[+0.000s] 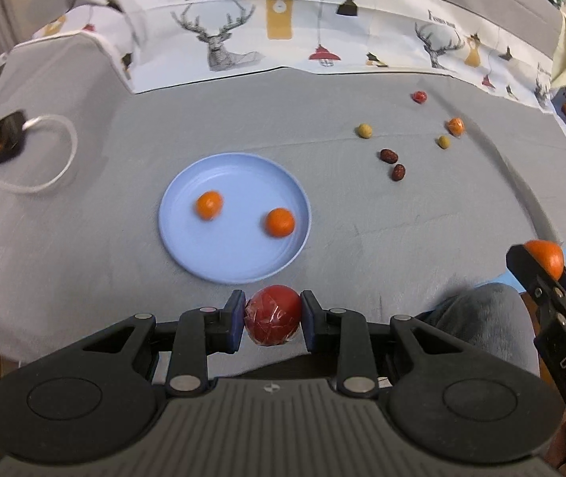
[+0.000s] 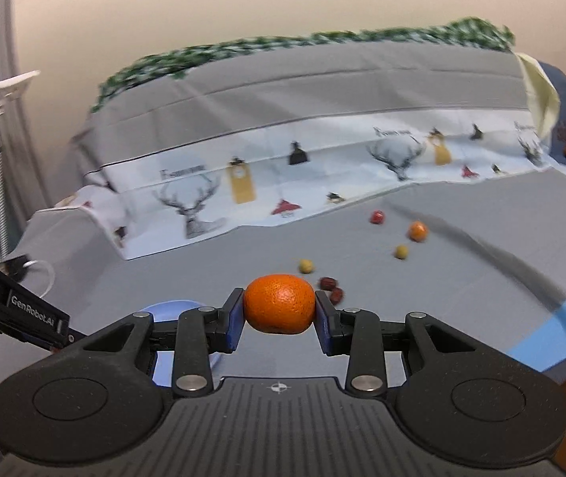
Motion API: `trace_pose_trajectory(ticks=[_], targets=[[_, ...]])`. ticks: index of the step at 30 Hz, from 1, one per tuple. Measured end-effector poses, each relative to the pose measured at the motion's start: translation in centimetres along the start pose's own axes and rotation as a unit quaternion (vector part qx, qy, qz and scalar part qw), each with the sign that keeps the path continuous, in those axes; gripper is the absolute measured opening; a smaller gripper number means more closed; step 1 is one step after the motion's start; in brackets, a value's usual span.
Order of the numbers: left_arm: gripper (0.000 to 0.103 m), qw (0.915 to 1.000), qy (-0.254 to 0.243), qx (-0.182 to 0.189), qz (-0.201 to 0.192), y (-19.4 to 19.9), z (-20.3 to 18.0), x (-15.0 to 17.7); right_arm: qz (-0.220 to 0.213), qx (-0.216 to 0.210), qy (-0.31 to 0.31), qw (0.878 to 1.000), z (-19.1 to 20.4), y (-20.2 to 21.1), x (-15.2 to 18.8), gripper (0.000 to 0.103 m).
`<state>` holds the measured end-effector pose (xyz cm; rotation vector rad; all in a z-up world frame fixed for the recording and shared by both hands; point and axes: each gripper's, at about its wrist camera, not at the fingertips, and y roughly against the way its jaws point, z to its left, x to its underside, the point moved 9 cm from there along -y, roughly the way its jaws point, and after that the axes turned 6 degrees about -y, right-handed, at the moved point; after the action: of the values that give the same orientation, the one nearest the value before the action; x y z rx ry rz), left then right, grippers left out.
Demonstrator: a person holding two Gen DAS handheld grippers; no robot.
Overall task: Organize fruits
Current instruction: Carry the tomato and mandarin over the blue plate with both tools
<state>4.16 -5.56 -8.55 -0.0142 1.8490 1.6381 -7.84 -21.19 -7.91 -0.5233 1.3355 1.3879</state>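
My left fingers (image 1: 273, 315) are clamped on a shiny red fruit (image 1: 273, 315), just in front of the near rim of the blue plate (image 1: 187, 238). My right fingers (image 2: 279, 310) are clamped on a big orange (image 2: 279, 309), off to the right of the plate and a little back from it.

Both fruits are round and smooth. I think one could slip out and roll off the gray cloth (image 1: 362, 238) if I shake or open too soon. If I let go from high up, it could bump the fruit in the plate and knock it out.

The plate has two small oranges (image 1: 209, 205) in it, a little apart. More little fruits lie far right of the plate: two brown ones (image 1: 389, 155), two yellow-green ones (image 1: 364, 130), a small orange one (image 1: 456, 126) and a small red one (image 1: 419, 96).
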Motion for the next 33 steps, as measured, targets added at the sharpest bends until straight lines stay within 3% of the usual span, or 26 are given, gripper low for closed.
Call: trace_pose_trajectory(ticks=[15, 33], targets=[[0.032, 0.998, 0.054, -0.001, -0.033, 3.5, 3.9, 2.6, -0.004, -0.045, 0.05, 0.998, 4.9, 2.5, 0.7, 0.038], [0.032, 0.9973, 0.063, -0.002, -0.037, 3.5, 4.5, 2.0, 0.001, -0.048, 0.056, 0.997, 5.2, 1.9, 0.8, 0.038]])
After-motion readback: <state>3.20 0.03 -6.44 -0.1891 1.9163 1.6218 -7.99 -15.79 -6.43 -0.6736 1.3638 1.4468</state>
